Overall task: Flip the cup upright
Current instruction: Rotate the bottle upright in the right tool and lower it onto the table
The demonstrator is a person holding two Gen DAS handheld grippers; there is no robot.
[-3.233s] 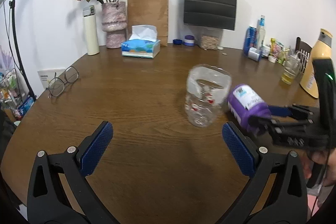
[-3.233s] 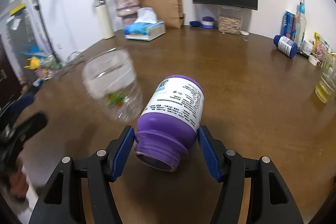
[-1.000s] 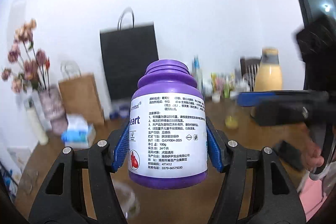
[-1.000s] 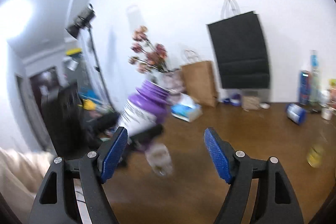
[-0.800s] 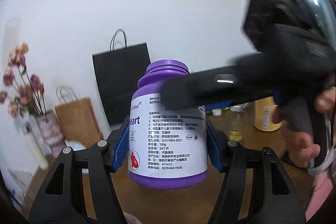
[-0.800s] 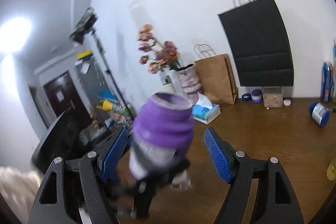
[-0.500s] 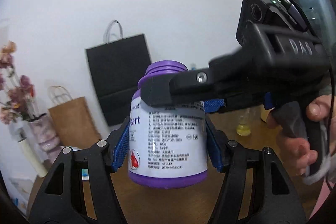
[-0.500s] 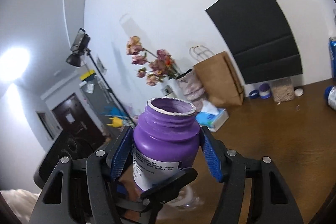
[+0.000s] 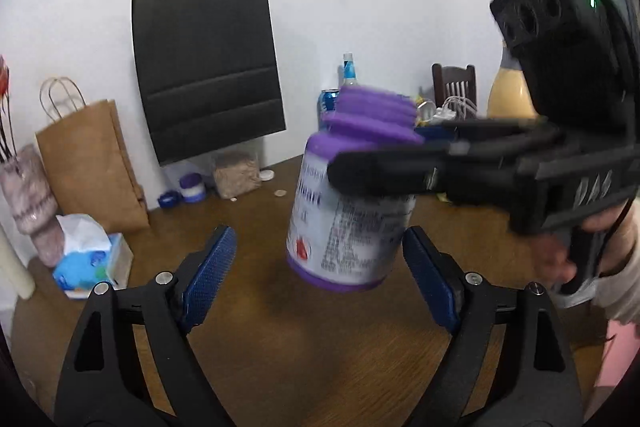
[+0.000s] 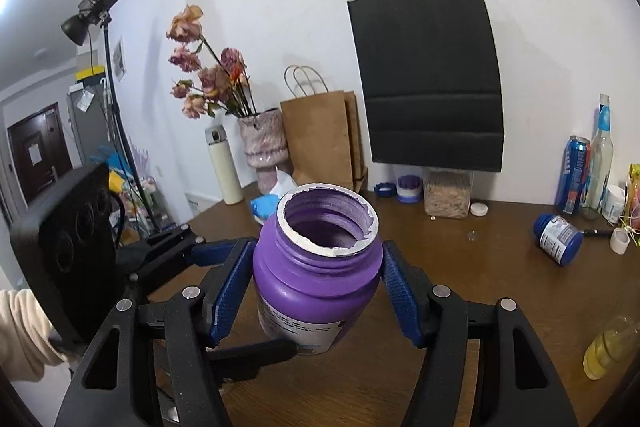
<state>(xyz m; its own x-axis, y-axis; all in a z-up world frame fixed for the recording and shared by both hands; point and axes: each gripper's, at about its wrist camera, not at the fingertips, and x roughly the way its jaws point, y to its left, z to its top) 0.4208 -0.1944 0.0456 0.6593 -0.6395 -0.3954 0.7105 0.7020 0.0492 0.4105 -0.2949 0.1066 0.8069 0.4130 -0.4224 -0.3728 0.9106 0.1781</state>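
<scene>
Right wrist view: purple bottle (image 10: 316,275) upright (mouth up) clamped by right gripper (image 10: 310,287); left gripper (image 9: 320,275) spread wide.

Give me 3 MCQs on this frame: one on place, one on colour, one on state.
1. Where is the purple bottle?
A. Lying on the table
B. Held above the table, between the right hand-held gripper's pads
C. Inside the brown paper bag

2. What colour is the bag hanging on the wall?
A. Black
B. Red
C. White

3. What state is the left hand-held gripper in?
A. Shut on the bottle
B. Out of view
C. Open, pads clear of the bottle

Answers:
1 B: the right hand-held gripper pinches it at both sides, mouth up, with the table beneath.
2 A: it is plain black, next to a brown one.
3 C: a gap shows on each side of the bottle.
</scene>
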